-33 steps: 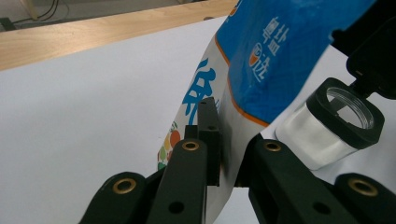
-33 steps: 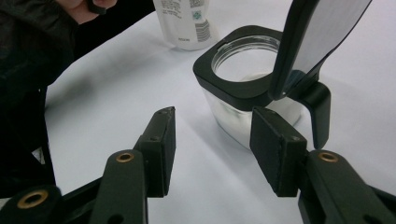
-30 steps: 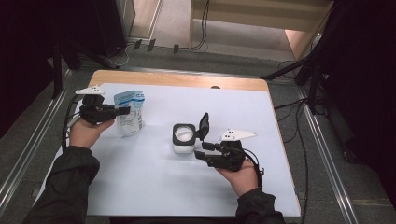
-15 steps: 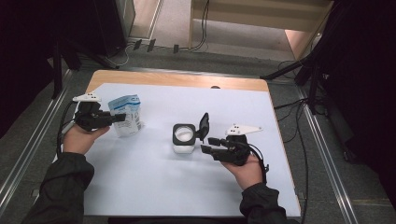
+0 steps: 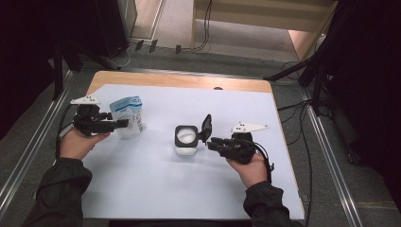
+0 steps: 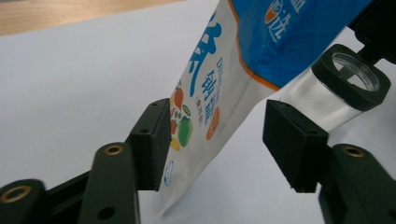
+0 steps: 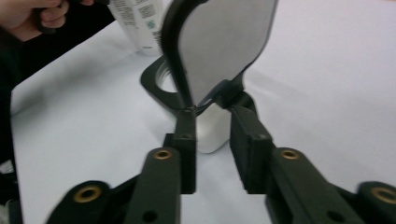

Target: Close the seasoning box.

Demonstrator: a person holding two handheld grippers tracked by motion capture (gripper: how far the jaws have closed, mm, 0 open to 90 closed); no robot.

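While the pouring has not yet begun, we see a white sheet on the table (image 5: 156, 189) with a small clear jar (image 5: 186, 140) at its middle, its black hinged lid (image 5: 206, 127) standing open. The jar looks empty, though we cannot be sure. Our right gripper (image 7: 211, 140) has just been closing around the lid's hinge; whether it grips is unclear. Our left gripper (image 6: 215, 135) has just been opening, its jaws apart around a blue and white pouch (image 6: 233, 84), which stands upright left of the jar.
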